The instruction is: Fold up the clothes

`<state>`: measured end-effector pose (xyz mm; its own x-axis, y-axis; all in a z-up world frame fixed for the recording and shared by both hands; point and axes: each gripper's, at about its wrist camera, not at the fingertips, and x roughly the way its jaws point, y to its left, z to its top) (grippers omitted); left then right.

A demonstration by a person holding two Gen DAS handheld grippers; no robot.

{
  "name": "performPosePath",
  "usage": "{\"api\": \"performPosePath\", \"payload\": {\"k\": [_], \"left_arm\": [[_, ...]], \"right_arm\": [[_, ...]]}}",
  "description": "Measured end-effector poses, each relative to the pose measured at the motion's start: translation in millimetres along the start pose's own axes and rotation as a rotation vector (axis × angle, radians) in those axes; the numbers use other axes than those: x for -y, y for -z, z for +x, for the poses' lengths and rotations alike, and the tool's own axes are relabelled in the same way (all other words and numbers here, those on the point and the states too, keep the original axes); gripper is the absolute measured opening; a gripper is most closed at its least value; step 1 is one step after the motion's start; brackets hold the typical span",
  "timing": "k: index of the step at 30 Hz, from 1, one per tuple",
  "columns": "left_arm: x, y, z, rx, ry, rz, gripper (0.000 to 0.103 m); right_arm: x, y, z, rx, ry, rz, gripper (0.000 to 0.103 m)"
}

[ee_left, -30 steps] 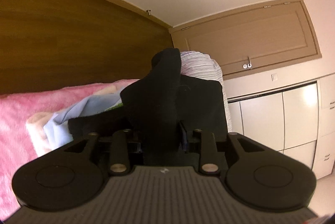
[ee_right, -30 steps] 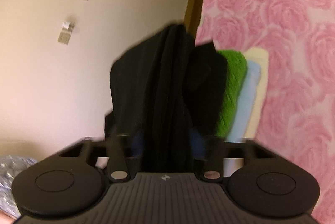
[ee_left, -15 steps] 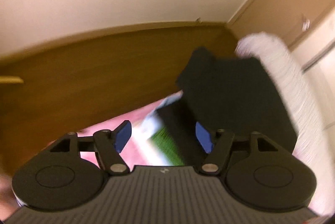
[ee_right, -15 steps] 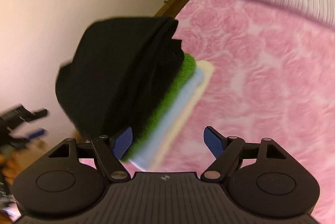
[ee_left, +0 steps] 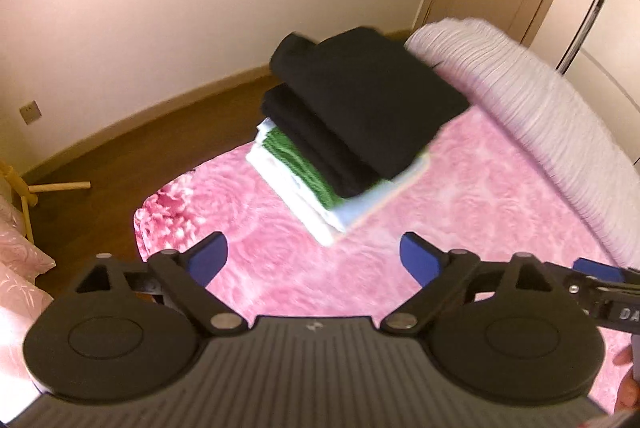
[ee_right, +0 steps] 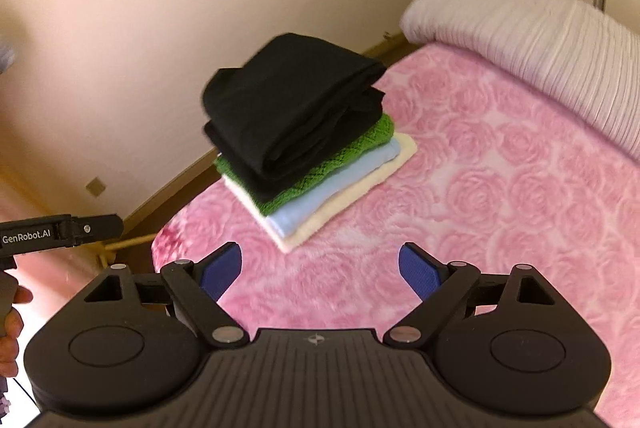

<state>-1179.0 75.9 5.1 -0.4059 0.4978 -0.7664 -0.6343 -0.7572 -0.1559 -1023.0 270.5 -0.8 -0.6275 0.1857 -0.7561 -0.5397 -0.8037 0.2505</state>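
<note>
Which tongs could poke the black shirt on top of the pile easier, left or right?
About even, maybe the right tongs: both are open and empty, but in the right view the black shirt sits more centred ahead than it does for the left tongs.

A bed covered with a fluffy pink blanket patterned with roses (ee_right: pixel 500 196) carries everything here. Near its far left corner, close to the edge, a cream fleece folded cloth (ee_right: pixel 352 196) lies directly on the blanket as the bottom layer of a stack of folded clothes (ee_right: pixel 304 132) (ee_left: pixel 352 132). Along the far right side a rolled, ribbed pale lilac-white quilt (ee_right: pixel 532 40) (ee_left: pixel 540 116) rests on the blanket, seemingly reaching the bed's right edge, though blur makes that uncertain. The near part of the blanket is bare.
</note>
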Motion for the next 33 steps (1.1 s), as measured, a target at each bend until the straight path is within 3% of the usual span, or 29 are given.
{"api": "performPosePath", "payload": {"k": [7, 12, 17, 22, 33], "left_arm": [[42, 57, -74, 0.072, -0.077, -0.002, 0.102], [69, 99, -88, 0.082, -0.218, 0.024, 0.102], [73, 127, -89, 0.053, -0.209, -0.053, 0.102], [79, 132, -91, 0.062, -0.244, -0.081, 0.102], [95, 109, -60, 0.022, -0.213, -0.092, 0.102]], "right_arm": [[12, 42, -65, -0.003, -0.032, -0.081, 0.089], [23, 68, -86, -0.014, -0.037, -0.09, 0.089], [32, 83, -95, -0.019, -0.025, -0.11, 0.089], [37, 89, -97, -0.013, -0.038, -0.167, 0.089], [56, 63, -69, -0.039, 0.029, -0.199, 0.089]]}}
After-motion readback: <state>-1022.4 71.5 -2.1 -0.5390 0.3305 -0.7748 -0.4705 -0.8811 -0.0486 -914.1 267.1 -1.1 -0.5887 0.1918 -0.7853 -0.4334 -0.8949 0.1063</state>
